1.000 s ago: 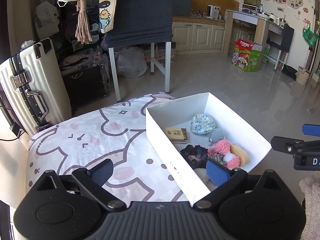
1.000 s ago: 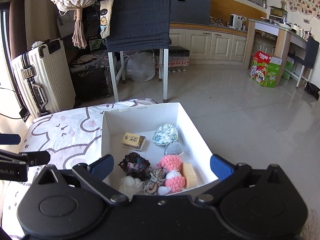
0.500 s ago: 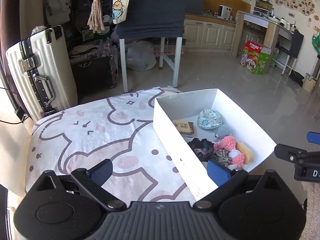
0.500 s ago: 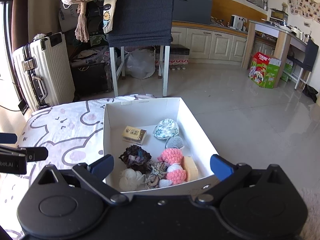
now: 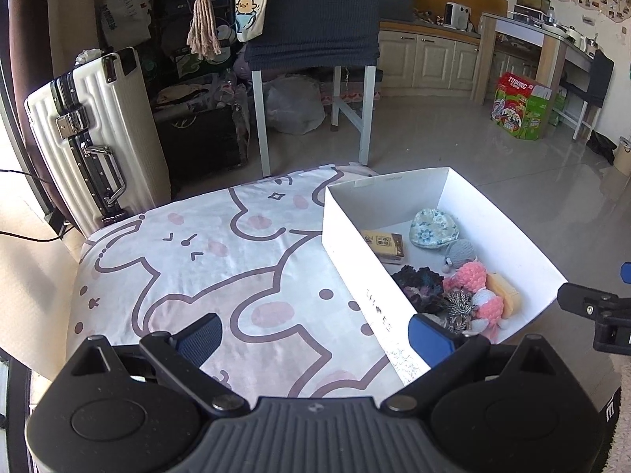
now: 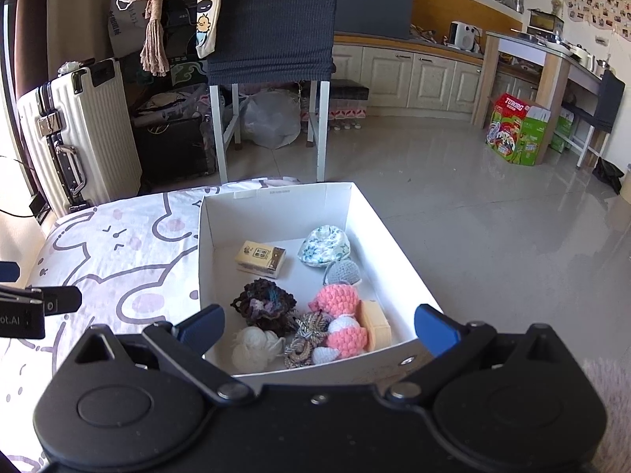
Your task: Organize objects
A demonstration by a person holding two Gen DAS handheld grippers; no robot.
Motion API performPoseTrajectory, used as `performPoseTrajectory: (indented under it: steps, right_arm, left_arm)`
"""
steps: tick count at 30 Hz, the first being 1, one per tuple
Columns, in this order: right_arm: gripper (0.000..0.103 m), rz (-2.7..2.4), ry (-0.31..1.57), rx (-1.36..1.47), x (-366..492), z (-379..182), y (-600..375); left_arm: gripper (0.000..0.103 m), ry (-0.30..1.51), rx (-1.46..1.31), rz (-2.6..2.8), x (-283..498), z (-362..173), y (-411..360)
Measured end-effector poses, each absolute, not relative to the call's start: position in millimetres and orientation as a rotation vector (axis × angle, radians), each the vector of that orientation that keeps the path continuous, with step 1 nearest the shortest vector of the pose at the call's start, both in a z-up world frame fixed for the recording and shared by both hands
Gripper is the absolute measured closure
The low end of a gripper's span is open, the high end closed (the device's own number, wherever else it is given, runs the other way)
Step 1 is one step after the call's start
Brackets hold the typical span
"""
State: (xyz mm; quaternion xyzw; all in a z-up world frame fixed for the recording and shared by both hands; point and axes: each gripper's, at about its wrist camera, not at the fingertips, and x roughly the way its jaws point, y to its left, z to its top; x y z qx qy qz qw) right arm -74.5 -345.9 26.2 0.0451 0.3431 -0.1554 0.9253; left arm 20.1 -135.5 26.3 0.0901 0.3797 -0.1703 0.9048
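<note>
A white cardboard box (image 6: 276, 201) (image 5: 355, 244) sits on a bed with a cartoon-print sheet (image 5: 205, 260). Inside lie a small yellow carton (image 6: 260, 258), a floral pouch (image 6: 325, 250), a grey knit piece (image 6: 343, 272), pink crochet toys (image 6: 335, 299), a dark crochet piece (image 6: 264, 303), a white yarn ball (image 6: 252, 349) and a tan block (image 6: 376, 321). My right gripper (image 6: 317, 325) is open and empty above the box's near end. My left gripper (image 5: 313, 333) is open and empty over the sheet and the box's left wall.
A white suitcase (image 5: 94, 138) stands beyond the bed on the left. A chair with a dark cover (image 5: 315, 19) and a plastic bag (image 5: 294, 104) stand behind the bed. Tiled floor lies to the right, with a green and red carton (image 6: 516, 130) far off.
Both grippers have pulled back and up from the box, so it sits farther away in both views. Both stay open and empty. The box contents have not moved.
</note>
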Motion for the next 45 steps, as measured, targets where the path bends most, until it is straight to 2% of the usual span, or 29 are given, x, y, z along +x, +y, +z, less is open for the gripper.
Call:
performPoseTrajectory:
  steps: [45]
  right_arm:
    - [0.000,-0.314,0.718,0.108,-70.1,23.5,-345.1]
  left_arm:
    - [0.003,0.814,0.183,-0.353,21.5,21.7,-135.0]
